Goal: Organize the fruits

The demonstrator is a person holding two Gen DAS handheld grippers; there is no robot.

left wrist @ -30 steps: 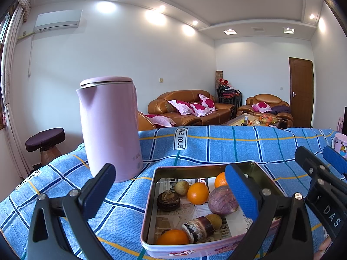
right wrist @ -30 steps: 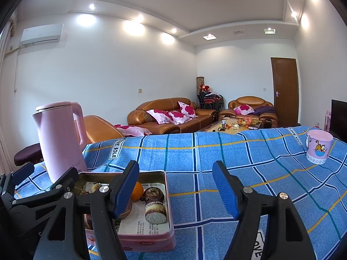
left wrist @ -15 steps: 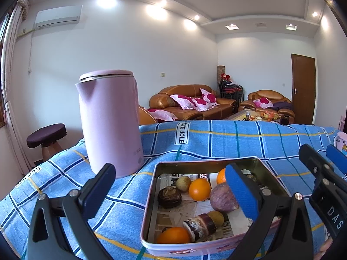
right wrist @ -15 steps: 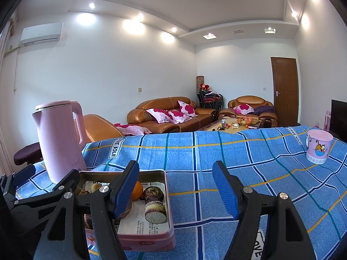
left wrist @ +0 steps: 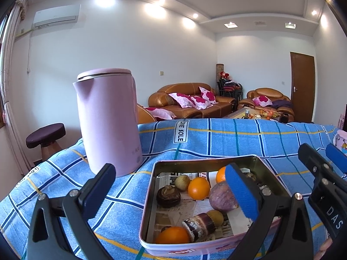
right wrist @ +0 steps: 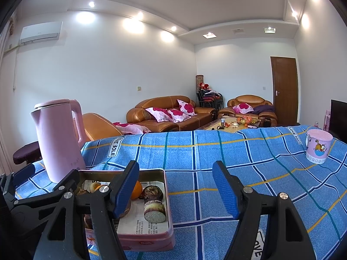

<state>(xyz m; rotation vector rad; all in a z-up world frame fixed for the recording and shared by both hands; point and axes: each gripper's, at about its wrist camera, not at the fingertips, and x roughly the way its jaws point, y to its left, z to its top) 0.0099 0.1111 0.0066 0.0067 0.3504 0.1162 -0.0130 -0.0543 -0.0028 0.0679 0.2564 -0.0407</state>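
Left wrist view: fruits sit crowded in tin on the desk, oranges touching purple fruit. Risk: jaws nudging neighbours, or bumping kettle just beside the tin. Left gripper spread wide, empty; right gripper half spread, grasping nothing, over bare cloth
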